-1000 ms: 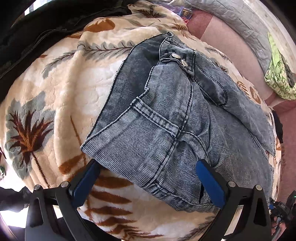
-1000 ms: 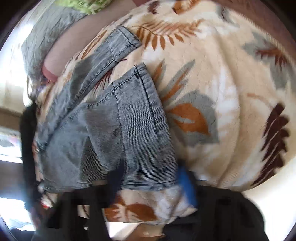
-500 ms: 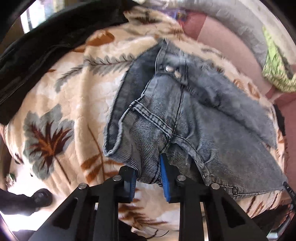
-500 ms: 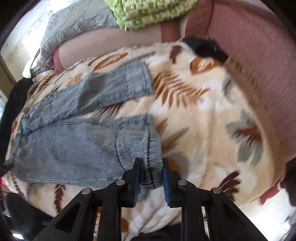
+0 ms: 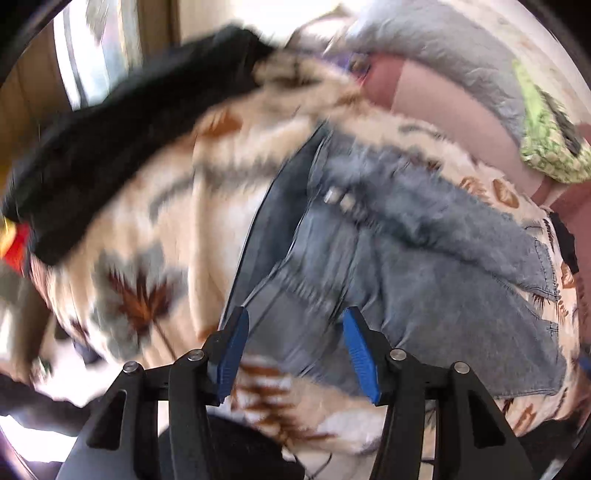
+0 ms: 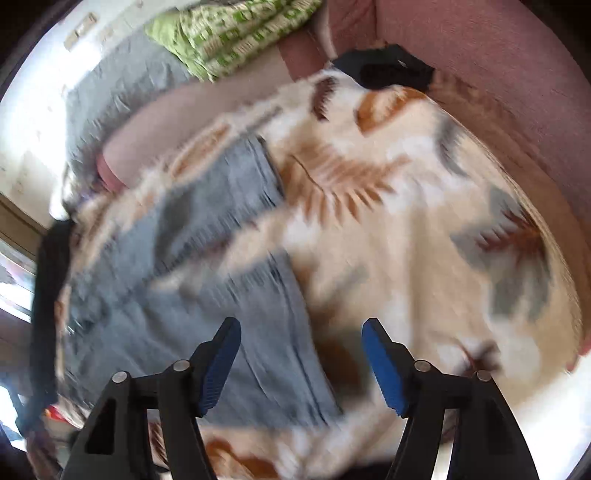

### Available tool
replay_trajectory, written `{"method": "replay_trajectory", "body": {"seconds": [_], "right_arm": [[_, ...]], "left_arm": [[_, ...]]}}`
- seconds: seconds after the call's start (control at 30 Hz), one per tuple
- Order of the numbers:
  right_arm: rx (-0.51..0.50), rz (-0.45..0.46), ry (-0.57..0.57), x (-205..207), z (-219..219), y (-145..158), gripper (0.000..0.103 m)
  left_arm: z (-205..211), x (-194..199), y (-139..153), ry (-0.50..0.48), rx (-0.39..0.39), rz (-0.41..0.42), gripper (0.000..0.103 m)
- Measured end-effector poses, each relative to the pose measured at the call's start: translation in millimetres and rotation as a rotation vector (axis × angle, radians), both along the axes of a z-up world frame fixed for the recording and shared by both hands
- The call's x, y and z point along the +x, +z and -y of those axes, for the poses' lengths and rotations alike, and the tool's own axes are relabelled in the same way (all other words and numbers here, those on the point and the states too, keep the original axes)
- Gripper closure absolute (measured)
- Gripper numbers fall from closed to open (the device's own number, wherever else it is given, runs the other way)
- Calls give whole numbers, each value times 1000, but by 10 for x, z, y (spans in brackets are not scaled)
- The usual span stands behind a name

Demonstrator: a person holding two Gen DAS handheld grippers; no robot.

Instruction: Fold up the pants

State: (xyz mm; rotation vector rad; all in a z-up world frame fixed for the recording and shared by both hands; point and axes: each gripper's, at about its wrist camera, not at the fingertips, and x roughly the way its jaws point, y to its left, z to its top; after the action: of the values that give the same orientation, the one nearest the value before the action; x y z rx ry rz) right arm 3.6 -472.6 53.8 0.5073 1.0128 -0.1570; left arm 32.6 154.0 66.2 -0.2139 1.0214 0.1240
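- The washed grey-blue denim pants [image 5: 424, 280] are lying spread on a cream fleece blanket printed with brown and grey leaves [image 5: 155, 229], which is covering a pink upholstered sofa [image 6: 480, 59]; both views are blurring with motion.
- In the left wrist view the waistband with its two metal buttons [image 5: 338, 197] is sitting toward the far middle, and the legs are running off to the right.
- In the right wrist view the two leg hems [image 6: 266, 173] are ending near the blanket's middle, one farther, one nearer.
- The left gripper [image 5: 291, 350] is hovering over the near waistband edge with its jaws released and parted, gripping nothing.
- The right gripper [image 6: 301, 365] is likewise hanging over the near leg hem, jaws apart and empty.
- The denim is looking soft but fairly thick and weighty, likely draping and sagging rather than holding shape, with little risk of slipping.
- The doubled waistband seam and stitched hem are probably offering the firmest purchase.
- A green patterned cushion [image 6: 229, 29] and a black garment [image 5: 122, 140] are resting at the far edge.
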Motion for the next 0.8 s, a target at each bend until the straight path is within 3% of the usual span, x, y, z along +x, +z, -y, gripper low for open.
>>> {"method": "replay_trajectory", "body": {"seconds": [0.13, 0.17, 0.2, 0.3, 0.4, 0.5, 0.6, 0.63, 0.7, 0.8], "right_arm": [[-10, -130, 72, 545, -77, -372, 33], [-22, -153, 102, 653, -133, -473, 39], [-51, -172, 130, 711, -201, -530, 59], [-187, -188, 211, 775, -443, -485, 83], [-420, -127, 225, 760, -627, -210, 83], [-489, -97, 174, 813, -629, -168, 84], [-475, -188, 190, 905, -643, -576, 81], [-481, -156, 175, 871, -630, -567, 78], [-454, -102, 112, 728, -569, -396, 63], [-407, -3, 72, 393, -571, -55, 63]], "left_arm": [[261, 79, -68, -76, 31, 31, 44], [290, 113, -153, -83, 44, 14, 43], [338, 168, -286, -84, 67, -17, 43], [319, 289, -794, -62, 82, -171, 42], [315, 230, -817, -80, 114, -118, 36], [306, 209, -849, -81, 114, -111, 32], [345, 234, -894, -80, 128, -109, 29], [347, 241, -897, -77, 137, -109, 26], [356, 261, -901, -77, 142, -109, 25], [311, 239, -820, -83, 128, -103, 25]]}}
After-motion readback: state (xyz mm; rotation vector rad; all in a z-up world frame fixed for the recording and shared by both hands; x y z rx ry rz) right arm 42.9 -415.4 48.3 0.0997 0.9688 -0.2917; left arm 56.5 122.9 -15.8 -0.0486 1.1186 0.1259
